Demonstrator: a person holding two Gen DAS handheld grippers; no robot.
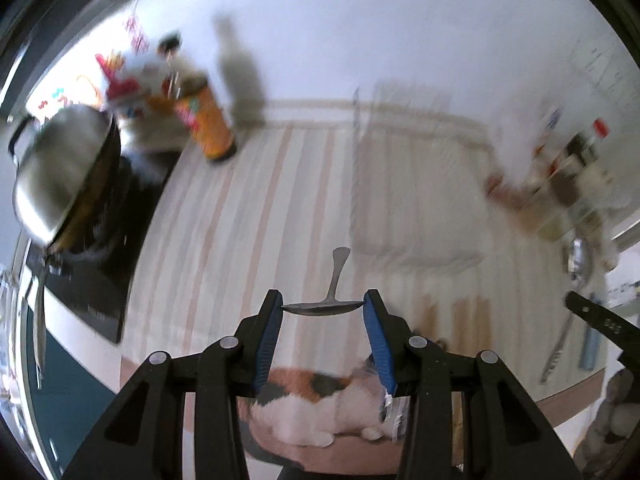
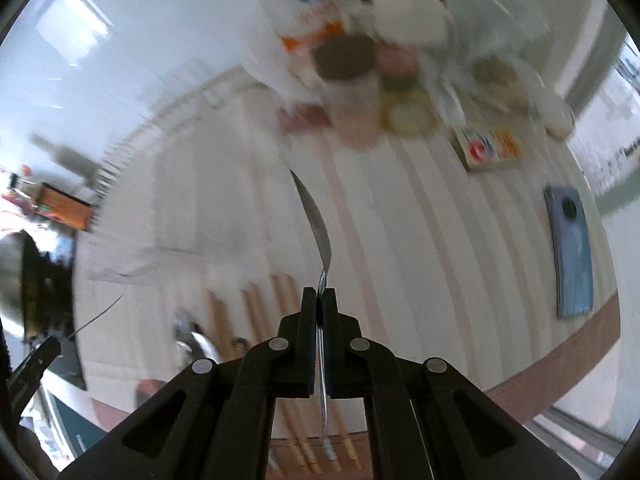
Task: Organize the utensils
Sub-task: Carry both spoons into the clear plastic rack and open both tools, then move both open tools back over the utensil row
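Observation:
My left gripper (image 1: 322,307) is shut on a metal spoon (image 1: 326,304), pinching the bowl crosswise between the blue pads, handle pointing forward, held above the striped tablecloth (image 1: 256,216). My right gripper (image 2: 319,300) is shut on a metal utensil with a curved blade-like end (image 2: 316,224) that sticks up and forward over the table. A clear organizer tray (image 1: 400,184) lies blurred on the cloth; it also shows in the right wrist view (image 2: 168,208). Wooden chopsticks (image 2: 256,308) and a spoon (image 2: 200,340) lie near the table's front edge.
A steel pot (image 1: 64,168) on a black stove at left, an orange bottle (image 1: 208,124) and packages behind. Jars and bottles (image 1: 568,176) at right, also (image 2: 360,80). A box (image 2: 488,148) and a blue pad (image 2: 570,248). A calico cat (image 1: 320,400) lies below.

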